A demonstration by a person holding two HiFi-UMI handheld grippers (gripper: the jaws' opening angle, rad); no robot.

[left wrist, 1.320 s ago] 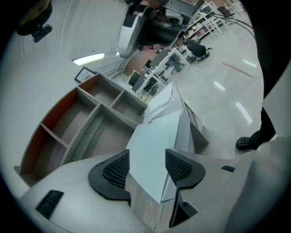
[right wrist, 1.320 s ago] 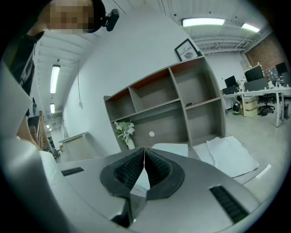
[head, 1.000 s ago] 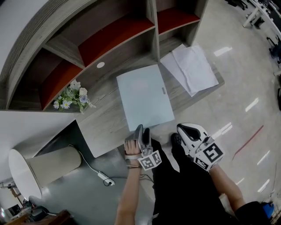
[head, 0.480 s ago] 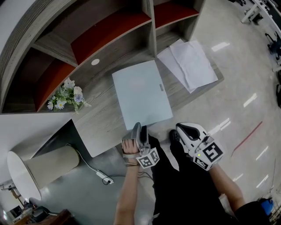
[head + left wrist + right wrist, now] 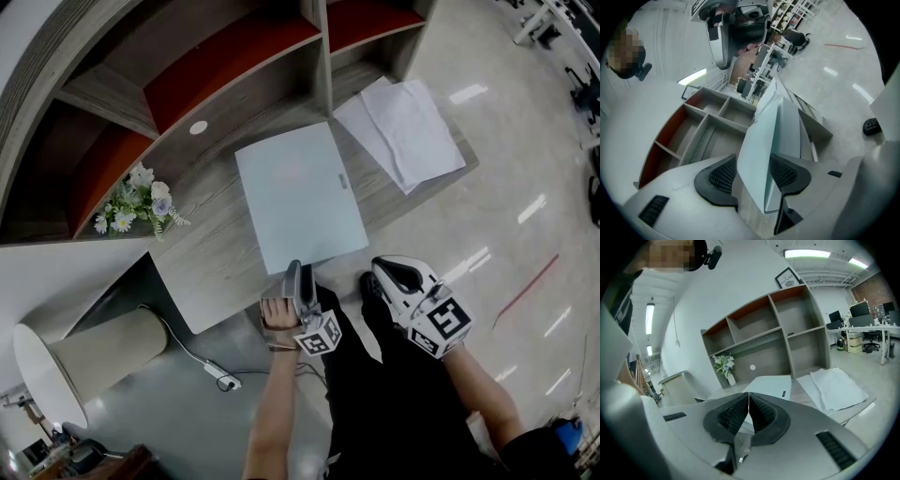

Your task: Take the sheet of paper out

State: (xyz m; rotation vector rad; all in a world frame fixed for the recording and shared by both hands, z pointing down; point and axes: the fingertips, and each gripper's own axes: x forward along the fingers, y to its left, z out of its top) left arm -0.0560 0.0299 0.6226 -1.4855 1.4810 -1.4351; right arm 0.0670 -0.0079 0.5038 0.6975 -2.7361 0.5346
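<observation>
A pale blue folder (image 5: 298,197) lies flat on the grey wood desk (image 5: 211,258), with its near edge over the desk's front. My left gripper (image 5: 298,273) is at that edge. In the left gripper view the folder (image 5: 764,140) passes between the two dark pads (image 5: 723,176) of the left gripper (image 5: 753,174). The jaws stand wide apart and are closing. My right gripper (image 5: 385,271) hangs just off the desk's front, to the right of the folder. It is shut with nothing in it (image 5: 748,411). Loose white sheets (image 5: 403,131) lie at the desk's right end.
A shelf unit with red-backed compartments (image 5: 234,66) rises behind the desk. A small vase of flowers (image 5: 131,208) stands at the left. On the floor to the left are a pale cylinder (image 5: 80,354) and a cabled power strip (image 5: 223,379). My legs are below the grippers.
The left gripper has stayed at the folder's near edge and turned a little. The right gripper has hardly moved. The desk sits slightly higher in the head view.
</observation>
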